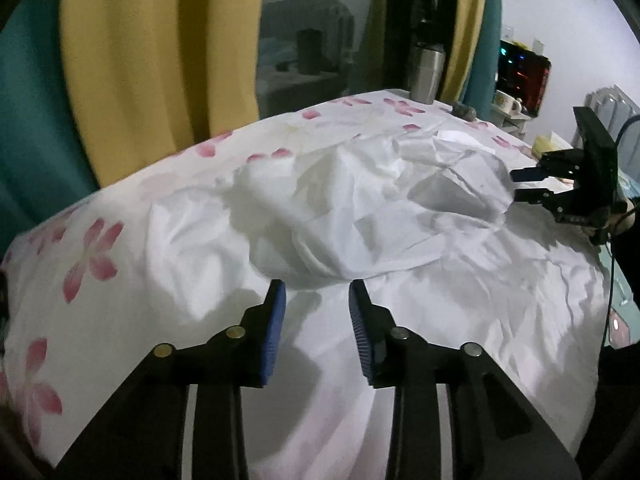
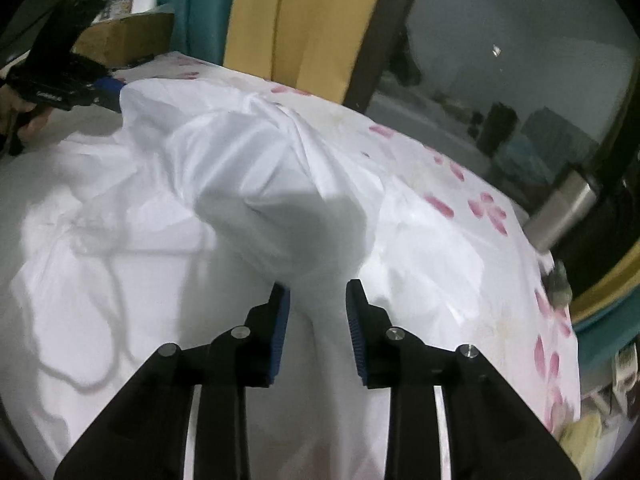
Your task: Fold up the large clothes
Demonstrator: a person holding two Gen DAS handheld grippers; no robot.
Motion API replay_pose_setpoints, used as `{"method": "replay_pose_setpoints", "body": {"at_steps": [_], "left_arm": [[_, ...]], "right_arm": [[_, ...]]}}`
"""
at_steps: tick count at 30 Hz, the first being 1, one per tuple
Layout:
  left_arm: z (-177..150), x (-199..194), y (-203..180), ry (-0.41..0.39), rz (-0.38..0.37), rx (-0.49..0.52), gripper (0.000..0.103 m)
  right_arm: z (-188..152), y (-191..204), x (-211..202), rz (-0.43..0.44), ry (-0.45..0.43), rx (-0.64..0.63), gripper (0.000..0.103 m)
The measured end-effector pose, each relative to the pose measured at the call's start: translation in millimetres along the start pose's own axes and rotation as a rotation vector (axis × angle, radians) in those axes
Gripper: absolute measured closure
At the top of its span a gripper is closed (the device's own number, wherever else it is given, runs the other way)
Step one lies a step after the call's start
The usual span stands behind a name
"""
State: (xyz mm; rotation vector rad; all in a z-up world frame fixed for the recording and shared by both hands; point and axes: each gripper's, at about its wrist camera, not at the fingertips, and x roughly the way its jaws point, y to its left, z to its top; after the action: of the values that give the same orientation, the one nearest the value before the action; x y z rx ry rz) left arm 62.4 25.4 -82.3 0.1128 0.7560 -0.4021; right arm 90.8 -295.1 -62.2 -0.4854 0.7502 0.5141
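Note:
A large white garment (image 1: pixel 360 208) lies crumpled on a table covered with a white cloth printed with pink flowers (image 1: pixel 92 256). A bunched fold rises in the middle, also in the right wrist view (image 2: pixel 256 168). My left gripper (image 1: pixel 317 296) is open, its blue pads just short of the near edge of the bunched fold. My right gripper (image 2: pixel 318 296) is open, with a ridge of white fabric running between its pads. It shows in the left wrist view (image 1: pixel 520 186) at the garment's right end. The left gripper shows in the right wrist view (image 2: pixel 108 94) at the far left edge.
Yellow and teal curtains (image 1: pixel 152 48) hang behind the table beside a dark window. A steel bottle (image 1: pixel 428 72) stands at the far table edge. A mug (image 1: pixel 508 102) and a lit screen sit on a shelf to the right. A cardboard box (image 2: pixel 124 36) stands behind the left gripper.

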Motion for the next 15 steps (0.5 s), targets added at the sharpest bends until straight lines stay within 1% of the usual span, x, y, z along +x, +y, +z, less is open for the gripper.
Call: {"method": "replay_pose_setpoints", "body": {"at_steps": [2,4,7,9,12,15], "left_arm": [[-4,-8,5,-0.001,0.013,-0.027,0.059],[-4,-15,9,-0.014,0.014,-0.056,0.058],[4,-21,13,-0.065,-0.019,-0.106,0.057],[13,-18,13,-0.089,-0.025,-0.124,0.057],[27,-8,9,-0.108,-0.046,-0.155,0.056],[35,9,6,-0.100,-0.048,-0.171,0.056]], "right_arm": [[-3,-4,-12,0.020,-0.013,0.058,0.075],[-1,-11,-23,0.052,-0.052,0.129,0.075],[10,-14,-27,0.109,-0.117,0.207,0.075],[24,-12,-16,0.141,-0.118,0.255,0.075],[42,-2,0,0.147,-0.105,0.266,0.075],[57,8,20,0.170,-0.077,0.293,0.075]]}}
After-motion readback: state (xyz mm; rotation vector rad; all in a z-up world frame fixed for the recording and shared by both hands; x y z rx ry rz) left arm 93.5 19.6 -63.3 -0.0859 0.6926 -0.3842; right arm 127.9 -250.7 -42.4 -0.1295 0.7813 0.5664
